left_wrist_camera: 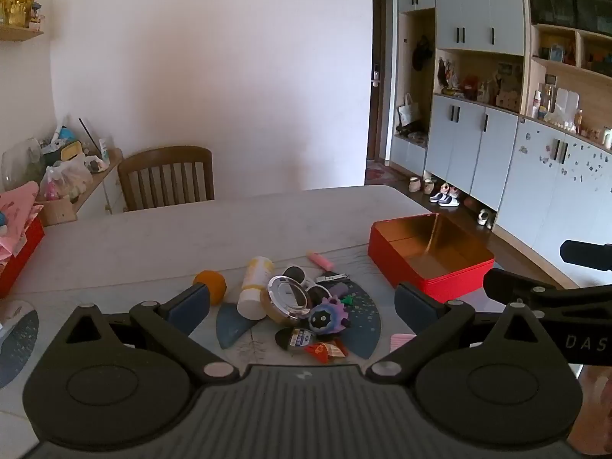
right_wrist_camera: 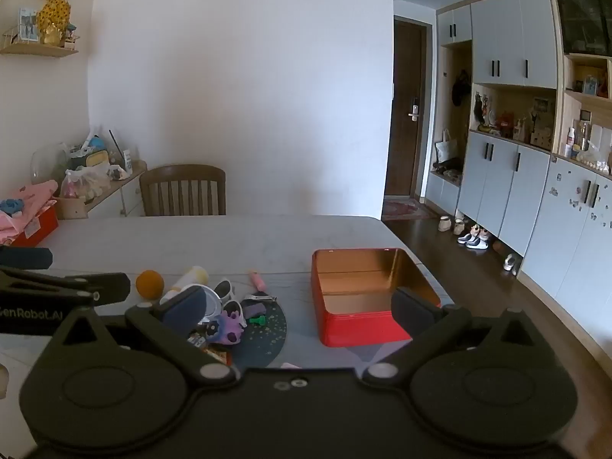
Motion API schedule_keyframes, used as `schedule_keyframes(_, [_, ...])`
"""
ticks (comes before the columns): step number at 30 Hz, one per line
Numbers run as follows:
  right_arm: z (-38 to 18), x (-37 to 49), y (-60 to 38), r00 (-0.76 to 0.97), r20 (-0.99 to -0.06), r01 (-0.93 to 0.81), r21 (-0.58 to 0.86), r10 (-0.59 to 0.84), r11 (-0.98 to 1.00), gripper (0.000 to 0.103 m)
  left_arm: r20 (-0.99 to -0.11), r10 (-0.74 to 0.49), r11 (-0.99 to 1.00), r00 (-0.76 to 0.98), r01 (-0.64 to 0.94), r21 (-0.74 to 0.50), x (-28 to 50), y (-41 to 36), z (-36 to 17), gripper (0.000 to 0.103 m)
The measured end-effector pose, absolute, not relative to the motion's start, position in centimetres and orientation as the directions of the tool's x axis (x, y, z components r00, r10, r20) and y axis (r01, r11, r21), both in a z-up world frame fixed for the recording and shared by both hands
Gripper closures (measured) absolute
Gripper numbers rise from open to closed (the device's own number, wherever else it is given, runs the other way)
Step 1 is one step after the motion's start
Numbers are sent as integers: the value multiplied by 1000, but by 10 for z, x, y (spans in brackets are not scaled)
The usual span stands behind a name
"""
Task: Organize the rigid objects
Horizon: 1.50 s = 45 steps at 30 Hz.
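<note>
Lot: small rigid items heaped on the desk (left_wrist_camera: 153,237), partly on a dark mat (left_wrist_camera: 363,306), destined by my reading for the open red tin (left_wrist_camera: 428,264). Left hand-held gripper (left_wrist_camera: 302,302): released, jaws at full spread, nothing between them; the heap lies just ahead of it, centred. Right hand-held gripper (right_wrist_camera: 298,310): likewise released and bare; the heap sits ahead to its left, the tin straight ahead to its right, empty. Contents: white bottle (left_wrist_camera: 254,287), lying down, probably light, smooth, inclined to roll, best pinched across the body; orange ball (left_wrist_camera: 212,283), apart at the left, round and likely slippery, take across the widest part; round mirror compact (left_wrist_camera: 288,296), tilted on other items, glossy and presumably fragile, take by the rim; purple spiked toy (left_wrist_camera: 329,315), good purchase at the ridges; pink stick (left_wrist_camera: 321,261), slim, take at mid-length; nail clipper (left_wrist_camera: 332,277), flat and low, awkward. Left view alone shows the wrapped sweets (left_wrist_camera: 325,350) nearest the jaws; right view alone shows the tin's whole gold floor and far wall.
</note>
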State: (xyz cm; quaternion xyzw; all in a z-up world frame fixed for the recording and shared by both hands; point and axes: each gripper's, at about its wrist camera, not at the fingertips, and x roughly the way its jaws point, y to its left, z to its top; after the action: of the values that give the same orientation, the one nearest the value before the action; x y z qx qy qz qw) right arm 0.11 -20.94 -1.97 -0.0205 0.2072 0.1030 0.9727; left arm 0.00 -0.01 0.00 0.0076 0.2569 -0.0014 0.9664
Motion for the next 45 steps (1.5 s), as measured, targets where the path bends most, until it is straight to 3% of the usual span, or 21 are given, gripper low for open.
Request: schedule_keyframes(45, [-19,5,-200,889,-413,-211,15,198,977,0,-492,-17,1000,870,2,-31,0,8,-7,0])
